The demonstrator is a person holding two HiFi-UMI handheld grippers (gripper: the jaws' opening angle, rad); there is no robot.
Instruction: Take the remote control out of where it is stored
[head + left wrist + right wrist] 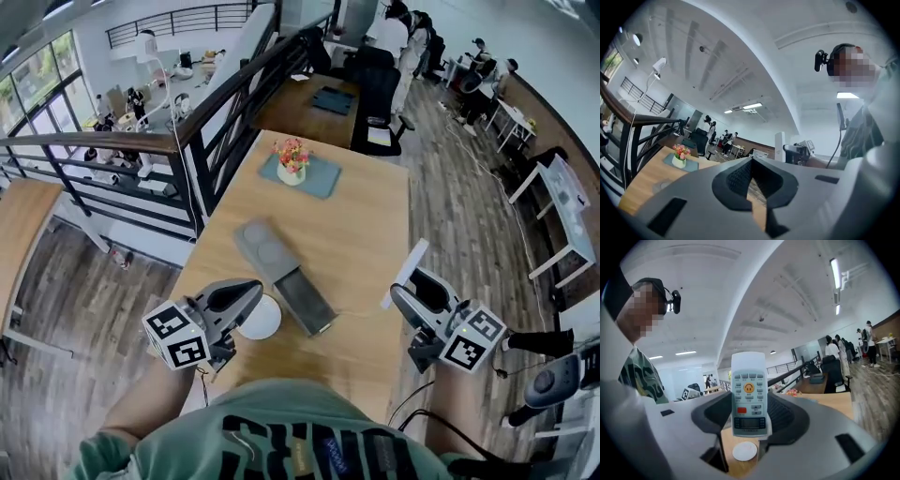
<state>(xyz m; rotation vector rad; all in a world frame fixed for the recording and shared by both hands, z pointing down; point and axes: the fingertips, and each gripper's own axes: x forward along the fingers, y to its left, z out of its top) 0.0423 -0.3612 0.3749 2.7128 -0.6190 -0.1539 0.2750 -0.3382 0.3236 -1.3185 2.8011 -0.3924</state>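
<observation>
My right gripper [749, 414] is shut on a white remote control [749, 390], which stands upright between the pads with its buttons facing the camera. In the head view the same remote control [406, 273] sticks up from the right gripper [415, 292], raised above the table's right side. A grey storage box [265, 251] lies mid-table with its drawer [306, 301] pulled out towards me. Lifted near the front left of the table, the left gripper [246, 296] is seen as left gripper [751, 165] in its own view, shut with nothing in it.
A white round disc [259, 317] lies on the wooden table [366, 225] beside the drawer. A flower vase [292, 161] stands on a grey mat at the far end. A black railing [178, 141] runs along the left; people and desks are at the back.
</observation>
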